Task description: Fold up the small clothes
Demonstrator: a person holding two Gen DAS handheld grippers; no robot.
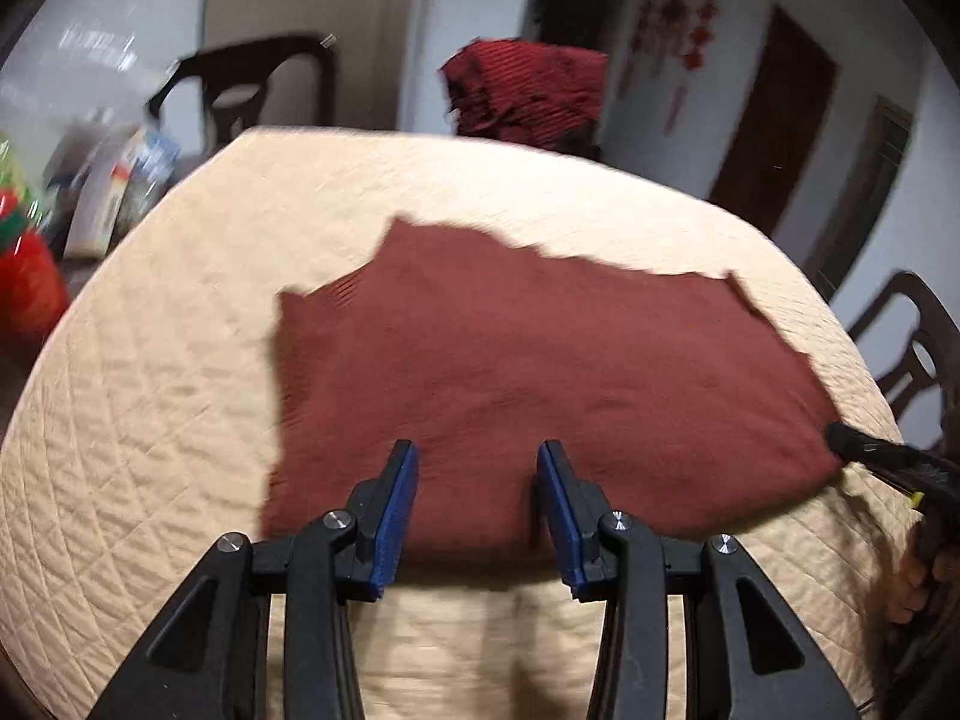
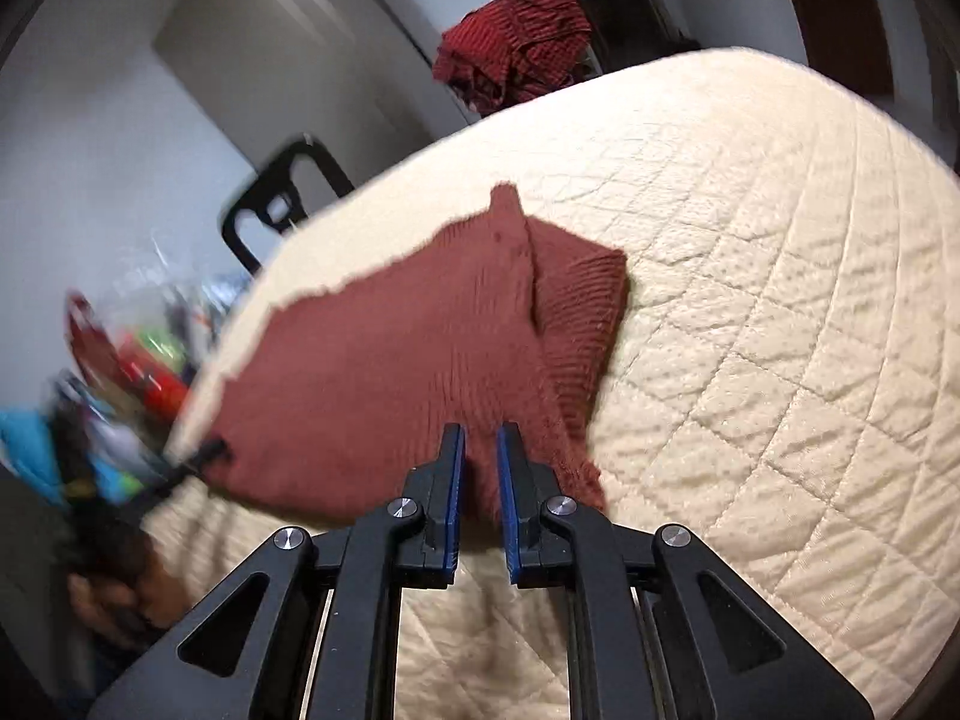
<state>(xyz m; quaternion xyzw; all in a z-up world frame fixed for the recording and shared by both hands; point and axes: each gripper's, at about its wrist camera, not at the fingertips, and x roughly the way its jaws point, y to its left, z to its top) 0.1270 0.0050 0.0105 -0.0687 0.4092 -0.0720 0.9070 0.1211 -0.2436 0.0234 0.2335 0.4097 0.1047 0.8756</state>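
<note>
A maroon knit garment (image 1: 540,348) (image 2: 390,360) lies spread on the cream quilted table cover (image 1: 180,420) (image 2: 780,300). My left gripper (image 1: 477,480) sits over the near hem with its blue pads well apart. The cloth runs flat between them, unpinched. In the right wrist view the left gripper (image 2: 210,450) touches the garment's near left corner. My right gripper (image 2: 480,462) has its pads close together with the near right hem pinched between them. It shows at the garment's right corner (image 1: 846,444) in the left wrist view. The near hem hangs slightly off the cover.
A bundle of red striped cloth (image 1: 528,90) (image 2: 516,30) sits past the table's far edge. Dark chairs stand at the far left (image 1: 240,84) (image 2: 282,198) and at the right (image 1: 912,348). Colourful clutter (image 1: 90,192) (image 2: 132,360) crowds the left side. A hand (image 2: 120,594) holds the left gripper.
</note>
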